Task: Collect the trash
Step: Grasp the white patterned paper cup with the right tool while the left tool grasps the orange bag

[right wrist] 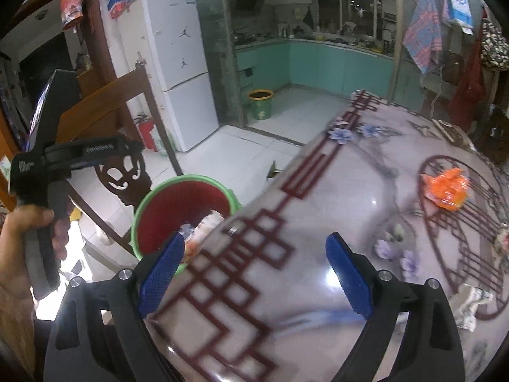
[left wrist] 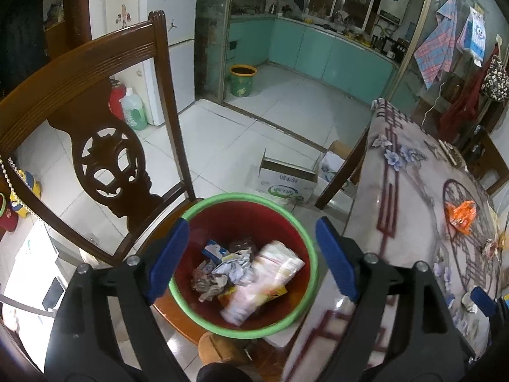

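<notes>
A red bin with a green rim stands on a chair seat beside the table and holds crumpled paper and a pale wrapper. My left gripper is open and empty, right above the bin. The bin also shows in the right wrist view, left of the table edge. My right gripper is open and empty above the patterned tablecloth. An orange wrapper lies on the table ahead to the right; it also shows in the left wrist view. A crumpled white scrap lies at the right.
A carved wooden chair back stands left of the bin. A cardboard box lies on the tiled floor beyond it. A green bucket stands at the kitchen doorway. A white fridge stands at the back left.
</notes>
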Demonstrator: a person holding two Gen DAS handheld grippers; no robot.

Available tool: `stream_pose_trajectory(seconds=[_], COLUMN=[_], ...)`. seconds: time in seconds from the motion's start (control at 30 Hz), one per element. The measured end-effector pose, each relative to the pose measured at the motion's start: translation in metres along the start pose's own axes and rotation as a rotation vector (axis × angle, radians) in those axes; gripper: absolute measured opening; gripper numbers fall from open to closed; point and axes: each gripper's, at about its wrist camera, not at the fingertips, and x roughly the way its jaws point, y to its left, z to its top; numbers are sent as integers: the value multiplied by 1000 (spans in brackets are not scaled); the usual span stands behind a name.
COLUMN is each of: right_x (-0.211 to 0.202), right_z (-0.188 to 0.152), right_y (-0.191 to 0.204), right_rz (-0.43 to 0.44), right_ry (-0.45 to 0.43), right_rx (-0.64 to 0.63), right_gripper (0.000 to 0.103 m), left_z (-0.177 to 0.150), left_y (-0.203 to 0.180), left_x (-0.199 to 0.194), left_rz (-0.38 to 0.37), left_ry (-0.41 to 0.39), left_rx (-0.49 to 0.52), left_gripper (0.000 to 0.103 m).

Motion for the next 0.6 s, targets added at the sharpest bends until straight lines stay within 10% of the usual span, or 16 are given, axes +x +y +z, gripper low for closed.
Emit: stream_pose_trajectory(seconds=[0.6], right_x=[-73], right_z=[-76], right_y=[-172], right_rz=[-252], right_ry=[49], right_rx=[251], right_gripper=[96], left_z=[-23], left_y=[-138], left_x=[-8], left_rz=[-125], left_ry=[3], left_rx=[227], left_gripper=[82])
